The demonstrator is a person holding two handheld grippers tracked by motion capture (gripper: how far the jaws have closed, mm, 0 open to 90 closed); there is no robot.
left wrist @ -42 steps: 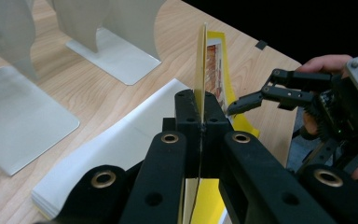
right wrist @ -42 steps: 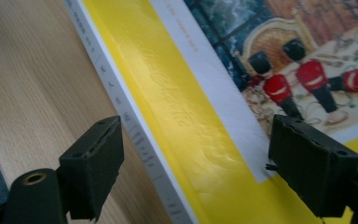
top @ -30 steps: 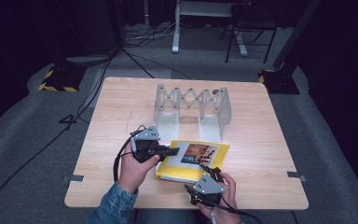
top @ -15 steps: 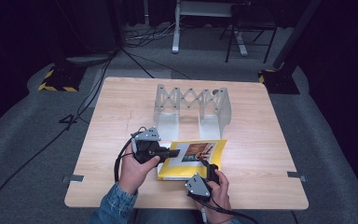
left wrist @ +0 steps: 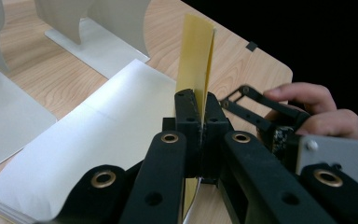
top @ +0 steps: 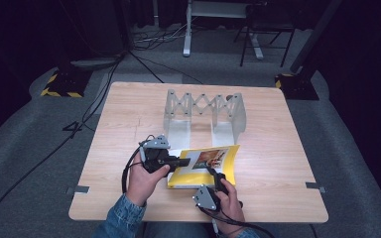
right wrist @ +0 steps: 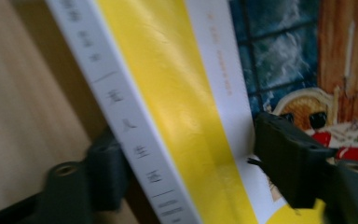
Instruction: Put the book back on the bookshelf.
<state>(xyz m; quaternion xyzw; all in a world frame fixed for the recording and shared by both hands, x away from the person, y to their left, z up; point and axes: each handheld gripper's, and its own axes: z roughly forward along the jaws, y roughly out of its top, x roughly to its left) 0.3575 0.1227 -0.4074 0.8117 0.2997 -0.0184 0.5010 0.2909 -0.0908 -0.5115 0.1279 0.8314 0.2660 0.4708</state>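
Left tongs: the left tongs point(top: 182, 161) are pressed together on the cover point(left wrist: 195, 51) of the book point(top: 206, 171), pinching it and holding it up on edge, away from the white pages point(left wrist: 93, 140).
Right tongs: the right tongs point(top: 214, 174) have just been closing; the book's spine point(right wrist: 121, 112) and yellow front lie between the jaws. The right gripper view shows one jaw on the pictured front and one behind the spine, with no firm press to be seen yet, so I read them as still spread.
Change: a second ago the book lay flat and the right tongs stood off its near corner; now they straddle the spine edge and the cover stands raised.
Book: lies toward the near edge of the tabletop point(top: 278, 148), about mid-width.
Rack: a grey folding rack point(top: 204, 111) stands behind the book, nearer the far edge, apart from it.
Meaning: likely the book is being gripped by both tongs for lifting toward the rack; the right grip looks unfinished.
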